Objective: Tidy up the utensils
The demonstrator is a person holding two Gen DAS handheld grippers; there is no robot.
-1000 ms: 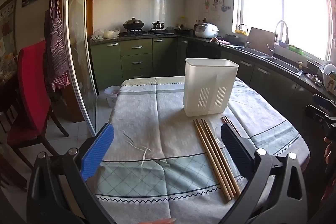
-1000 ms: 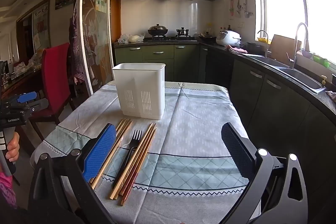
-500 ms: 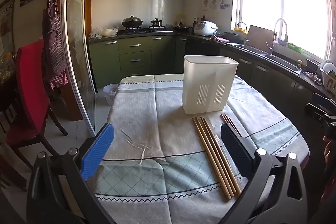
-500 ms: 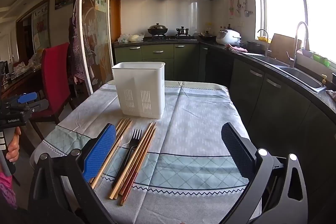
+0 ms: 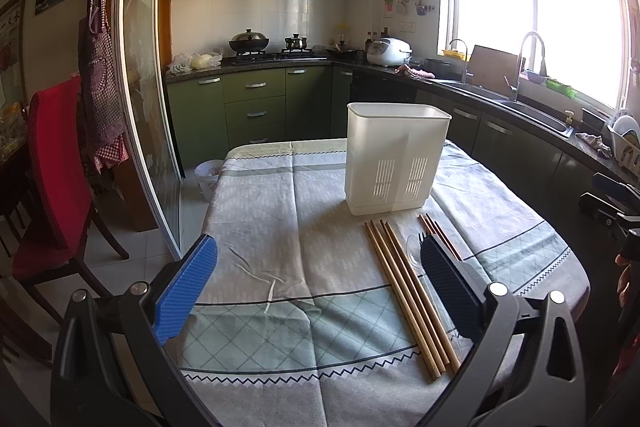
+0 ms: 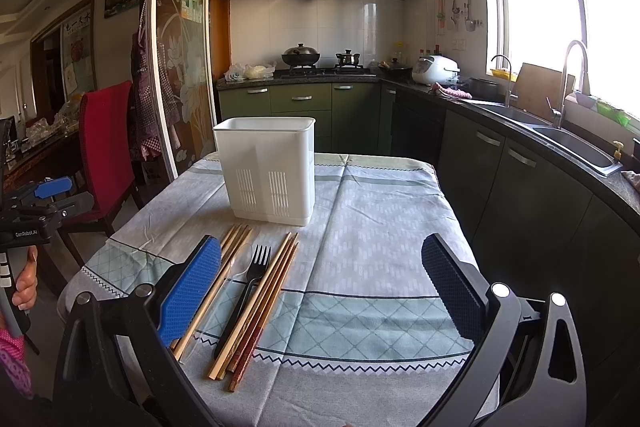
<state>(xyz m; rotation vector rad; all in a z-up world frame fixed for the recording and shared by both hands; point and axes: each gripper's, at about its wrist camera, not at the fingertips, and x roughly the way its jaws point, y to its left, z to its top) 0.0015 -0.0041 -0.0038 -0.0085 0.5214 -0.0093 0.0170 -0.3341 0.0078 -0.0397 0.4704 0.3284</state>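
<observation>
A white slotted utensil holder (image 5: 394, 159) (image 6: 269, 169) stands upright on the tablecloth. In front of it lie light wooden chopsticks (image 5: 404, 291) (image 6: 218, 277), a black plastic fork (image 6: 248, 287), a clear plastic spoon (image 5: 413, 253) and darker brown chopsticks (image 5: 438, 235) (image 6: 266, 301). My left gripper (image 5: 320, 287) is open and empty, above the near table edge, left of the utensils. My right gripper (image 6: 320, 287) is open and empty, with its blue left finger (image 6: 188, 291) over the light chopsticks. The left gripper also shows at the left edge of the right wrist view (image 6: 36, 205).
The table (image 5: 280, 211) has a grey-green patterned cloth. A red chair (image 5: 52, 183) and a glass sliding door (image 5: 148, 115) stand to the left. Green cabinets, stove, sink (image 6: 568, 143) and counter run behind and right. A small bin (image 5: 207, 174) sits on the floor.
The left wrist view has shifted slightly, so the holder sits a little lower and nearer. The right gripper has barely moved. Both stay open.
</observation>
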